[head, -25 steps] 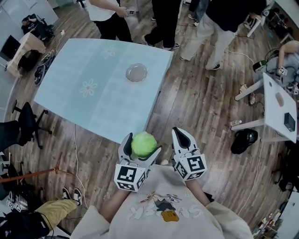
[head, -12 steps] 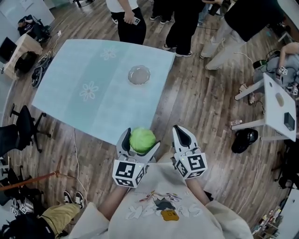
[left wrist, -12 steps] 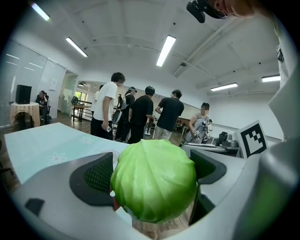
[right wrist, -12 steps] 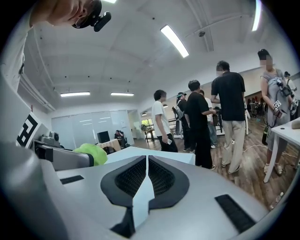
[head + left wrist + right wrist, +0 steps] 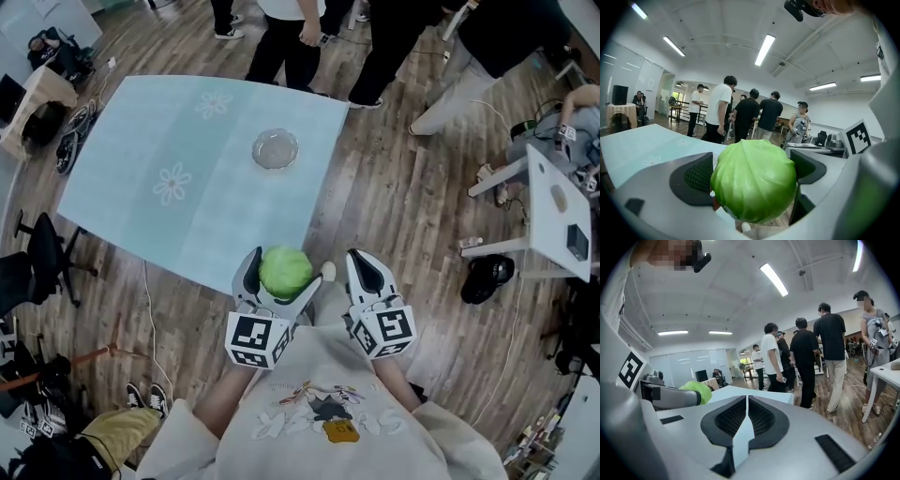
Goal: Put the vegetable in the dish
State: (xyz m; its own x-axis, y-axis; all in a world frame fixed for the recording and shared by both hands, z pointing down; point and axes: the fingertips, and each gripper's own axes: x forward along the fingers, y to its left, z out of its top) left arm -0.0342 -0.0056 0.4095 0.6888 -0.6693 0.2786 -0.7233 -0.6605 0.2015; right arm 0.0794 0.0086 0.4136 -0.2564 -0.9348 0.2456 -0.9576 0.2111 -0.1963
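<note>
Two grippers are held out in front of the person in the pale sweatshirt (image 5: 319, 422), side by side above the wooden floor (image 5: 403, 206). The left gripper (image 5: 281, 274) has its jaws spread around a round green cabbage (image 5: 286, 268), with a dark pad pressed against each side of it. In the left gripper view the cabbage (image 5: 754, 180) fills the whole gap between the jaws. The right gripper (image 5: 362, 266) holds nothing, and its jaws are drawn together so that the ribbed pads (image 5: 761, 416) meet along a thin line.

The cabbage hangs in the air just off the near edge of the pale blue table (image 5: 141, 187), which carries faint flower prints. The dish (image 5: 275, 148), small, round and clear, sits on the table toward its far right corner, well apart from the cabbage.

Several people (image 5: 291, 37) stand together beyond the far end of the table. A black office chair (image 5: 42, 248) is at the table's left side. Off to the right, a black bag (image 5: 487, 279) lies on the floor beside a white desk (image 5: 553, 211).
</note>
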